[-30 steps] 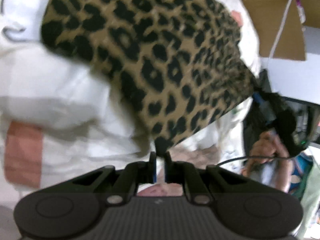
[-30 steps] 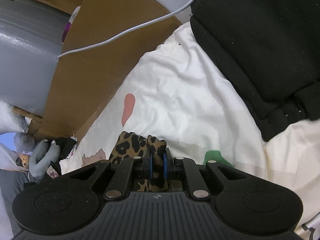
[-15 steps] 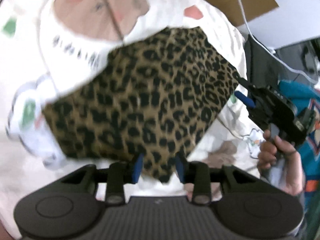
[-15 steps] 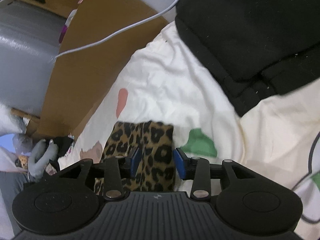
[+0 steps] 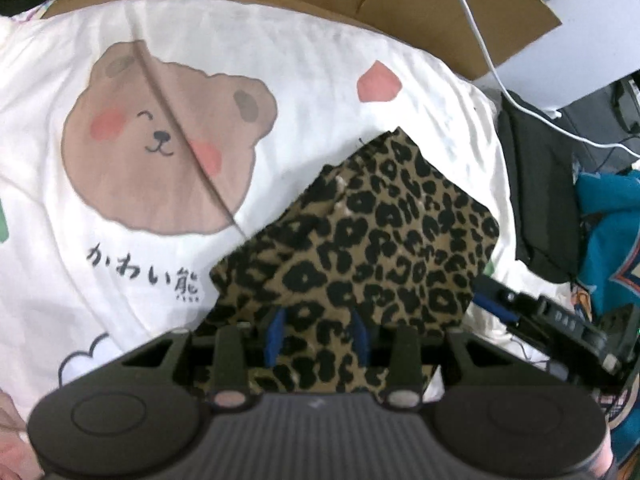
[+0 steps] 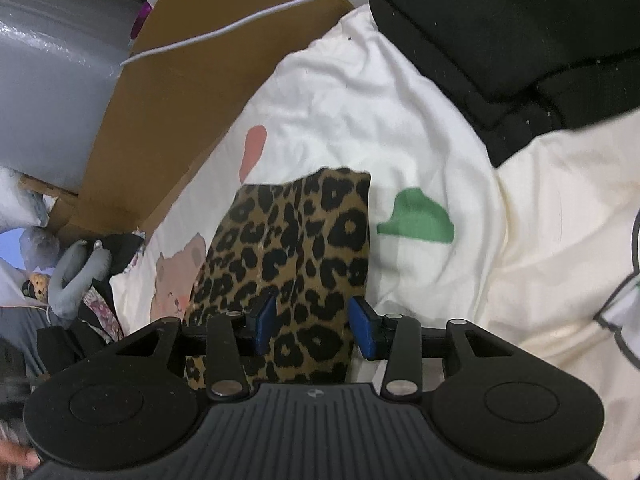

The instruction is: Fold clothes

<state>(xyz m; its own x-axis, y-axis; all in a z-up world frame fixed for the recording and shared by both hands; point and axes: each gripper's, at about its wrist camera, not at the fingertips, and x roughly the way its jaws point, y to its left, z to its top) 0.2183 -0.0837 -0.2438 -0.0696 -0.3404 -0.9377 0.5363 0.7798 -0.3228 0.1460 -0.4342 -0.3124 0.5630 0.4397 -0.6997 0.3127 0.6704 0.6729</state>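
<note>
On the left wrist view: leopard-print garment [image 5: 360, 248] lying folded on white bedsheet [image 5: 300, 80], just right of printed brown bear face [image 5: 160, 140] and line of dark script beneath it. Left gripper [image 5: 318, 334] low over near edge of the cloth, blue pads [image 5: 275, 334] spread apart with the fabric showing between them, nothing pinched. Right gripper [image 5: 532, 316] visible at right edge of the garment, blurred, state not readable from here. Cardboard [image 5: 420, 4] beyond the sheet, white cable [image 5: 480, 40] crossing it, black fabric [image 5: 536, 184] and teal clothing [image 5: 608, 232] off to the right.

From the right wrist view: same leopard-print garment [image 6: 296, 248] flat on the sheet [image 6: 360, 112], between small bear print [image 6: 176, 280] on the left and green patch [image 6: 420, 216] on the right. Right gripper [image 6: 316, 330] over its near end, blue pads [image 6: 364, 332] wide apart, cloth lying loose between, not clamped. Black clothing [image 6: 520, 32] piled at upper right, well apart from the garment. Cardboard [image 6: 180, 100] and grey surface [image 6: 52, 60] at upper left, white cable [image 6: 240, 24] running across.
</note>
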